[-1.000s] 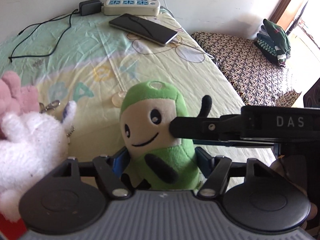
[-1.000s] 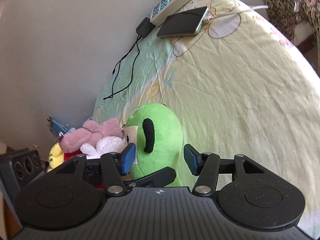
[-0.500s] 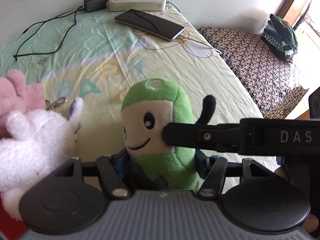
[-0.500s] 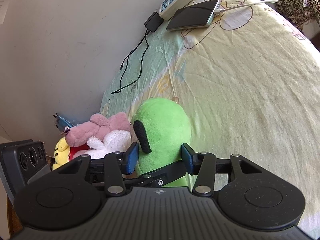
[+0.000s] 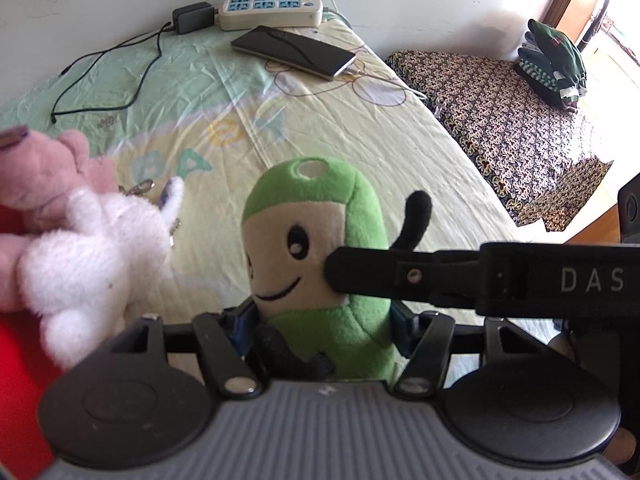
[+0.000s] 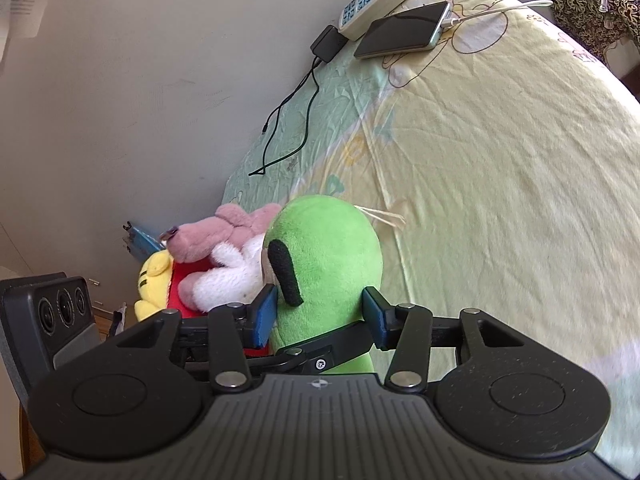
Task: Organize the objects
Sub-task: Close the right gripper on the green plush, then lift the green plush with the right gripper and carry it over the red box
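Note:
A green plush toy [image 5: 316, 216] with a cream face and black arms stands upright over the bed sheet [image 5: 360, 132]. My left gripper [image 5: 322, 320] is shut on its lower body, blue pads pressed into both sides. In the left wrist view, a black finger [image 5: 360, 276] of the right gripper crosses the toy's cheek from the right. Seen from behind, the green plush toy [image 6: 328, 248] sits between the blue pads of my right gripper [image 6: 320, 312], which is shut on it. The left gripper's finger [image 6: 320, 354] shows just below.
A white plush [image 5: 92, 248], a pink plush [image 5: 44, 172] and a yellow-and-red toy [image 6: 154, 284] lie piled to the left by the wall. A phone [image 5: 294, 52], power strip [image 5: 272, 10], adapter [image 5: 192, 18] and cable lie at the far end. A patterned mattress [image 5: 500, 112] with folded clothes [image 5: 552, 60] is to the right.
My right gripper's pads have narrowed onto the green plush. Both grippers and the toy have shifted left, closer to the pile of plush toys.

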`<state>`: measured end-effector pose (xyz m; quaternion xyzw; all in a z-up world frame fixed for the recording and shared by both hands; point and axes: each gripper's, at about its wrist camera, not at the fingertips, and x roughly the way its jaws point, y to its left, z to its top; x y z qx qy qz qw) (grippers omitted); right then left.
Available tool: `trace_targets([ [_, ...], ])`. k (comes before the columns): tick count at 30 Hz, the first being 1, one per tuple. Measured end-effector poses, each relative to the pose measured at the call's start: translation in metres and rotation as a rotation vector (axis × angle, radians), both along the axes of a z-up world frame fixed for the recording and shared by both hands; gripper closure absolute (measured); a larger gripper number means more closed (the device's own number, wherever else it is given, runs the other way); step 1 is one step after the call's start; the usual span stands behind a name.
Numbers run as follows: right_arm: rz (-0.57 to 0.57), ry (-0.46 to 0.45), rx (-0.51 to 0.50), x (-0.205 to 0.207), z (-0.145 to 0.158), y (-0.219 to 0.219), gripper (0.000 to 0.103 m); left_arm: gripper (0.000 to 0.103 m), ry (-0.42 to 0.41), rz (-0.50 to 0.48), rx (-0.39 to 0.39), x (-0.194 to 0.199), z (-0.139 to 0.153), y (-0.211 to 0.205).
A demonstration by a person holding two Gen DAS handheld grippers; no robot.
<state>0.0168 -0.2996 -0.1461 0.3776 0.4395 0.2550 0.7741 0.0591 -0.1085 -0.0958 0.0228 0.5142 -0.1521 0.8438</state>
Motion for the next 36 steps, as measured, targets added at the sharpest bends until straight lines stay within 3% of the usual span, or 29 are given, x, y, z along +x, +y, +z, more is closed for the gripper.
trace_targets([
  [21,0.213,-0.053,-0.005,-0.048,0.029,0.057,0.054,0.040,-0.065,0.099,0.038,-0.092,0.032,0.051],
  [29,0.308,-0.105,0.026,-0.062,0.049,0.083,0.054,0.041,-0.134,0.142,0.058,-0.125,0.054,0.074],
  [36,0.324,-0.194,0.005,-0.075,0.080,0.111,0.054,0.041,-0.209,0.129,0.031,-0.142,0.080,0.102],
])
